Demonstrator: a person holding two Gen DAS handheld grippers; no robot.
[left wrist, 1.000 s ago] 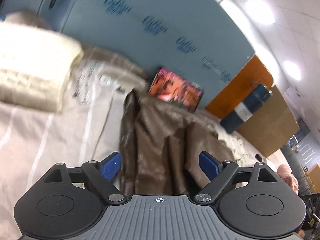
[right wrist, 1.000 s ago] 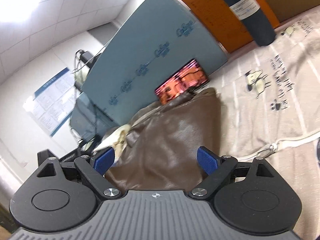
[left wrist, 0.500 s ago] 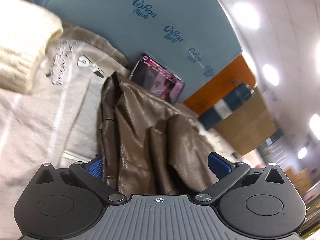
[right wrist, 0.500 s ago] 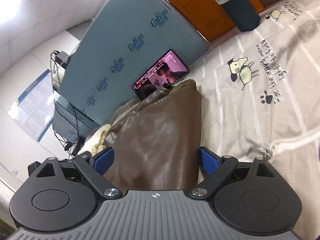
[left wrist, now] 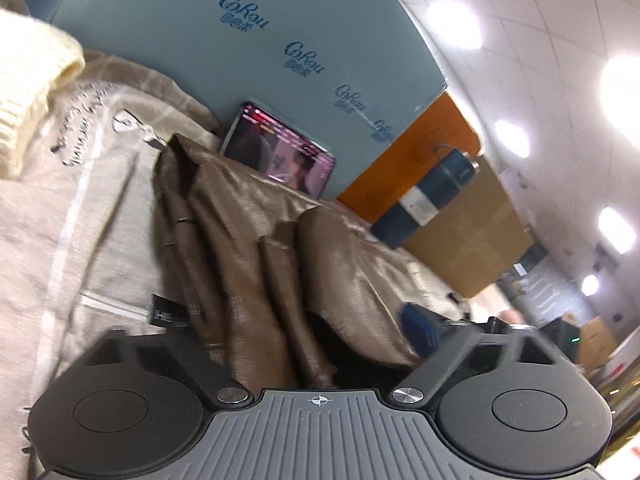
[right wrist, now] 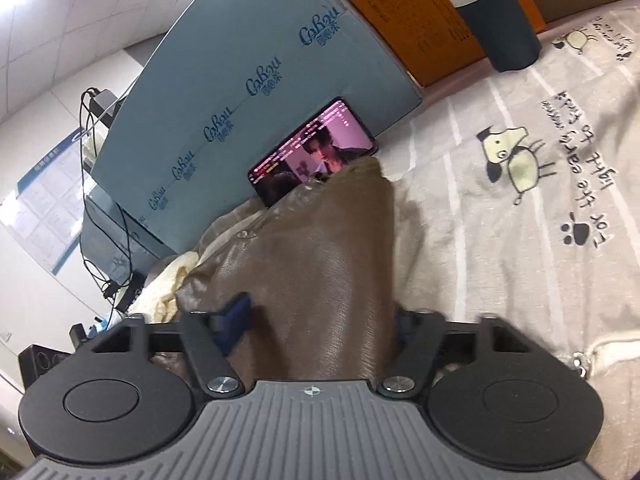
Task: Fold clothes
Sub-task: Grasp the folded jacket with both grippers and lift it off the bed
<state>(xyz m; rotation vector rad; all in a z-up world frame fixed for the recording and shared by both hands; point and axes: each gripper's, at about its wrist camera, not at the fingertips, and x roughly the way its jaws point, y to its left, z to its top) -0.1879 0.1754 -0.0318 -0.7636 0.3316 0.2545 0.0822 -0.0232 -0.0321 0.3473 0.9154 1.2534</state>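
— Two grippers, state?
— Left gripper (left wrist: pixel 304 332): jaws wide apart around bunched folds of the brown jacket (left wrist: pixel 248 248); its left finger is hidden by cloth. Right gripper (right wrist: pixel 320 320): fingers narrowed against the jacket's edge, clamped on it.
— Jacket's location?
— Lying on the printed sheet (right wrist: pixel 520 220), its far end touching a lit phone (right wrist: pixel 316 152) propped against a blue board (right wrist: pixel 256 80).
— Other items?
— Cream knit (left wrist: pixel 28 92), dark bottle (right wrist: pixel 496 12).

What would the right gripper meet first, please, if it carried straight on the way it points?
The brown garment: it already lies between the right gripper's fingers and fills the path ahead. Beyond its far tip stands the phone, leaning on the blue board, though depth there is unclear.
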